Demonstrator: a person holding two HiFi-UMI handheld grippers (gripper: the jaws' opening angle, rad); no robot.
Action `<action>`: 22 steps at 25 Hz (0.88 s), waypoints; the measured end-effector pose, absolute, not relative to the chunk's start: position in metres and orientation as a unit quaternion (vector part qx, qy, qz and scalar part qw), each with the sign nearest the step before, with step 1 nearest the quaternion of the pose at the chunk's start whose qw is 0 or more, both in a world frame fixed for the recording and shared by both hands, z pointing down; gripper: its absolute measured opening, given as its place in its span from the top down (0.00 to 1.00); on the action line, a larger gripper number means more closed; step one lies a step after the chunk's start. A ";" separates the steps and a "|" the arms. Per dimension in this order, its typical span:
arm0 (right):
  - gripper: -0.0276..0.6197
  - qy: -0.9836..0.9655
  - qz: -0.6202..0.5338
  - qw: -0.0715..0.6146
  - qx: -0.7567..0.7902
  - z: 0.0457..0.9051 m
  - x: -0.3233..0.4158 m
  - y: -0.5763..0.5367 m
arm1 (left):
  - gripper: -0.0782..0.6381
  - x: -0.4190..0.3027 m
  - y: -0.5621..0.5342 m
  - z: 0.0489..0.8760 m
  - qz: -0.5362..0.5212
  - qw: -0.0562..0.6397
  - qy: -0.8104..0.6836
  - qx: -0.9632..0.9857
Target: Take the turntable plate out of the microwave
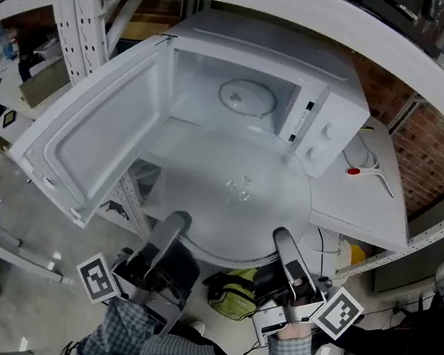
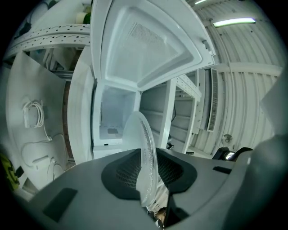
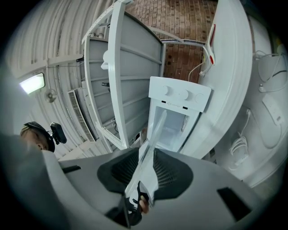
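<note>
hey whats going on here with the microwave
A person is holding the glass turntable plate with two handheld grippers. The left gripper and the right gripper are each clamped on its near edge. The plate is already out of the microwave, held in front of the open cavity, and the door is swung wide open.
</note>
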State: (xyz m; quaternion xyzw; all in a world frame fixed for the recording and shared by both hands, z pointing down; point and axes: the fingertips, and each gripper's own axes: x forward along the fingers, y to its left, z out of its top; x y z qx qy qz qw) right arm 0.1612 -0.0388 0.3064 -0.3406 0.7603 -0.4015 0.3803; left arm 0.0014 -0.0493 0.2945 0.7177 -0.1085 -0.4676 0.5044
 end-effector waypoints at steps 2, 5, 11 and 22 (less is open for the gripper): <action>0.80 0.760 -0.406 0.381 -0.336 0.307 0.161 -0.032 | 0.76 0.001 -0.041 0.295 -0.471 0.504 -0.111 0.716; 0.80 0.760 -0.406 0.381 -0.336 0.309 0.162 -0.021 | 0.76 0.002 -0.032 0.295 -0.472 0.504 -0.109 0.716; 0.80 0.763 -0.397 0.377 -0.344 0.304 0.166 -0.012 | 0.76 0.006 -0.025 0.294 -0.469 0.507 -0.098 0.717; 0.80 0.760 -0.395 0.375 -0.353 0.305 0.150 -0.020 | 0.76 -0.010 -0.036 0.300 -0.470 0.520 -0.081 0.708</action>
